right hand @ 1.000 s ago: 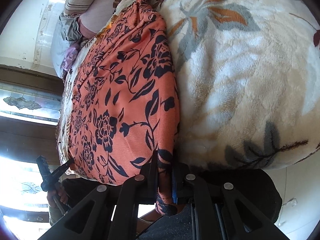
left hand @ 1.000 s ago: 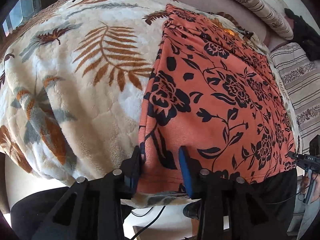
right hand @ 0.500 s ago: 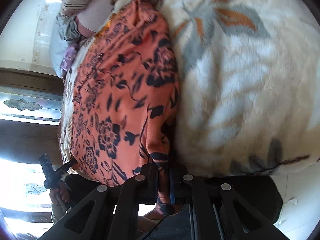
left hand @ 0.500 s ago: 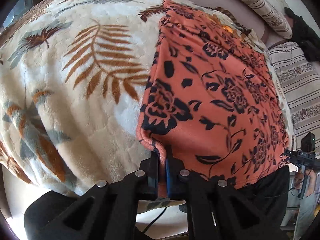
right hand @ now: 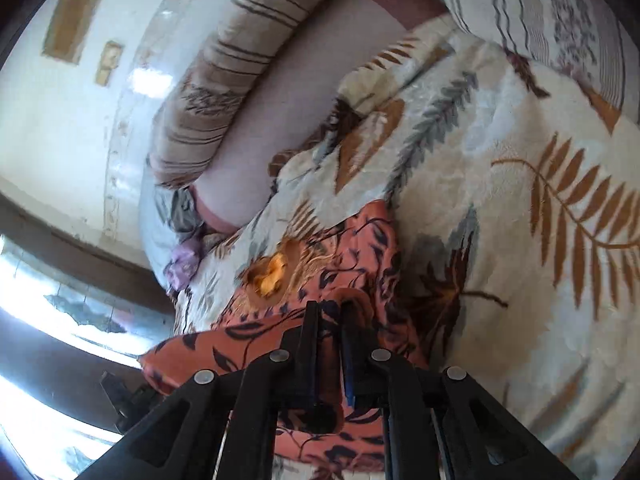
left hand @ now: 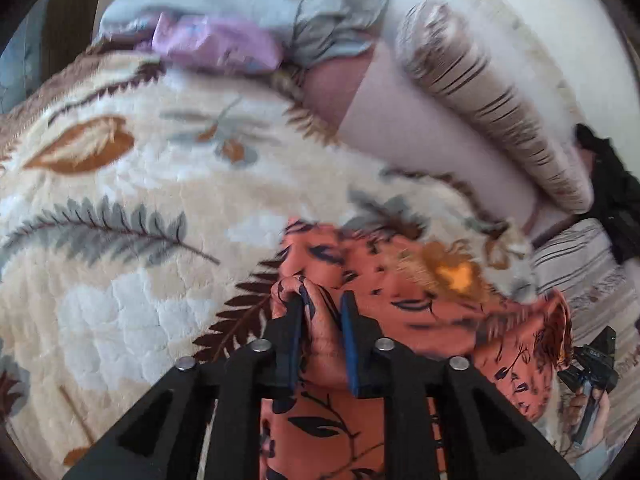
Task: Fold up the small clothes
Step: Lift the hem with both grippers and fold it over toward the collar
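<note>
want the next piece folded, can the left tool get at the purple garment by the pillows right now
Probably not yet: the left tool has the orange floral garment between its pads, jaws just opening, and the purple garment lies across the leaf-print blanket.

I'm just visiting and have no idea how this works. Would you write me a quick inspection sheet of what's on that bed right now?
Surface: cream blanket with leaf print, covering the bed.
Job's things: orange floral garment, bunched and partly doubled over near the claws.
Clutter: lilac and grey clothes heaped at the far end; striped pillow; dark item at the right edge.
Grippers: left claw has just been opening, with a fold of the garment between its blue pads; right claw likewise, with cloth between its jaws.
Cables: nothing seen.
Surroundings: pale wall and a bright window; a hand grips the other tool's handle.
</note>
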A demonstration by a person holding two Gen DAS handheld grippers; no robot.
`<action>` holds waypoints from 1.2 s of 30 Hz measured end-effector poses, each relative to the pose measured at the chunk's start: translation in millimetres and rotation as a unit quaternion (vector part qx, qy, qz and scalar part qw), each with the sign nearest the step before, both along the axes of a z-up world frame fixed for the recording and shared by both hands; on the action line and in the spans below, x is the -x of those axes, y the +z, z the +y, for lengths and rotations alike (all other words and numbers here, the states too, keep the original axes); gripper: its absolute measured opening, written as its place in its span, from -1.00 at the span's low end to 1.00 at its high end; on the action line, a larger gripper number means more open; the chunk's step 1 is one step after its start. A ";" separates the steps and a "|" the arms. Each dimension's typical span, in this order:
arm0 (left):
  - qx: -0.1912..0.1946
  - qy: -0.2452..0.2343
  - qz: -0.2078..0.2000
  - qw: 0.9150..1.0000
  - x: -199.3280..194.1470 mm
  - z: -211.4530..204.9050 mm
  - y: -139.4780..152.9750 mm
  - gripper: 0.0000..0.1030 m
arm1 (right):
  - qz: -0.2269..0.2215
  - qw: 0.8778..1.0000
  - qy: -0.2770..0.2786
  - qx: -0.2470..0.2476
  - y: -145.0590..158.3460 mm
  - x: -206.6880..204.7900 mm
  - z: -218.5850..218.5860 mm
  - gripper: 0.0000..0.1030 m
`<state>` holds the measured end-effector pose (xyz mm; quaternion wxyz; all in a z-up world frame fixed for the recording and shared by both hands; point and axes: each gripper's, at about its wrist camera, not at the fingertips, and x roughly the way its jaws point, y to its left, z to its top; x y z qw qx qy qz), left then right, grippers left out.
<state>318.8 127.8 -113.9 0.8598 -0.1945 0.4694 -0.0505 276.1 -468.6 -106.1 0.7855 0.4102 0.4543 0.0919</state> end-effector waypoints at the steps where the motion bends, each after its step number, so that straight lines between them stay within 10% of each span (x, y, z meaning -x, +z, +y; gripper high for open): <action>1: -0.016 0.003 0.042 0.999 -11.3 -2.4 -24.8 -0.15 | 0.037 0.999 -0.003 0.014 -25.1 -11.1 2.5 0.13; 5: -0.004 0.019 -0.004 1.000 -2.1 3.1 -8.1 0.08 | -0.002 1.000 -0.019 -0.008 -28.7 -3.8 4.1 0.49; 11: 0.000 0.025 -0.076 0.997 40.2 20.8 38.4 0.58 | -0.027 0.999 0.003 0.036 -3.9 26.4 2.1 0.51; 18: -0.118 -0.054 0.002 0.991 46.2 -36.7 -32.1 0.56 | 0.005 0.967 0.155 0.202 -20.8 24.9 84.3 0.33; 19: -0.141 -0.071 -0.007 0.988 44.2 -47.4 -30.8 0.34 | 0.017 0.963 0.165 0.212 -20.0 19.9 94.6 -0.19; 21: -0.126 -0.082 0.021 0.988 32.3 -56.9 -23.9 -0.53 | 0.026 0.955 0.173 0.239 -12.6 12.9 108.3 -0.49; 31: -0.090 -0.089 -0.046 0.991 130.5 -51.0 84.1 -0.56 | -0.048 0.965 0.155 0.205 95.8 97.6 99.2 -0.66; 35: -0.088 -0.079 -0.001 0.993 186.9 -37.0 27.0 -0.07 | 0.022 0.975 0.164 0.151 37.6 163.1 79.6 -0.47; 36: -0.104 -0.079 0.034 0.991 192.6 -35.0 -1.4 0.05 | 0.054 0.974 0.166 0.143 8.9 174.6 75.6 -0.08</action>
